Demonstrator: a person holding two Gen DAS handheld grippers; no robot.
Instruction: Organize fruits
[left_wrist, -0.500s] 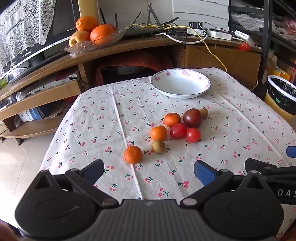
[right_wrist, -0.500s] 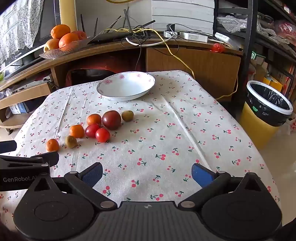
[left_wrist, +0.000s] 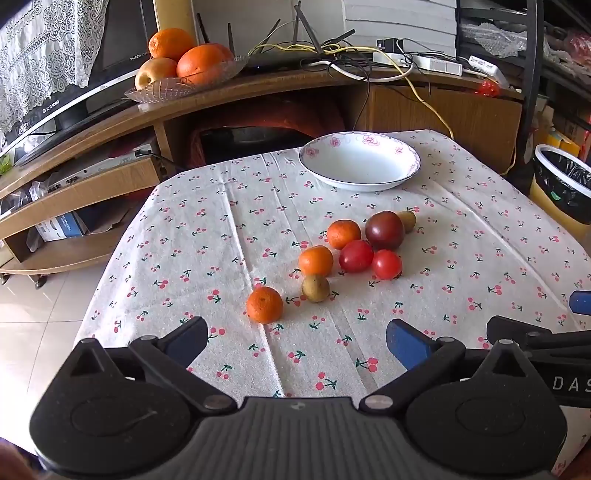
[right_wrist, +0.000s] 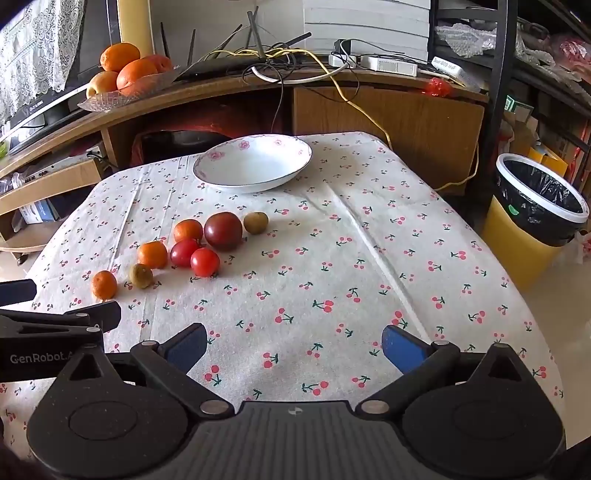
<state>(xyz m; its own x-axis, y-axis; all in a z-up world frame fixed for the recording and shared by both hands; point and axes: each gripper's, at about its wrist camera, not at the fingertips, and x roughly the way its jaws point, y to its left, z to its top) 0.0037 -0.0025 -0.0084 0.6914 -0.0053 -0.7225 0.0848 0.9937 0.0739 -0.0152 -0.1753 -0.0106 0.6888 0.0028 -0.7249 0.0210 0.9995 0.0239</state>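
Observation:
Several small fruits lie loose on the cherry-print tablecloth (left_wrist: 229, 236): three mandarins, the nearest one (left_wrist: 264, 305) in front, two red tomatoes (left_wrist: 386, 264), a dark tomato (left_wrist: 385, 229) and two brownish-green kiwis (left_wrist: 315, 288). Behind them stands an empty white bowl (left_wrist: 360, 161) with a pink flower rim. My left gripper (left_wrist: 297, 341) hovers open just short of the nearest mandarin, nothing between its fingers. My right gripper (right_wrist: 293, 343) is open over bare cloth, right of the fruit group (right_wrist: 205, 262); the bowl (right_wrist: 253, 162) lies beyond.
A wooden TV stand (left_wrist: 258, 92) behind the table carries a glass dish of oranges and an apple (left_wrist: 184, 70), cables and a router. A yellow bin with a black liner (right_wrist: 535, 218) stands right of the table. Tiled floor lies to the left.

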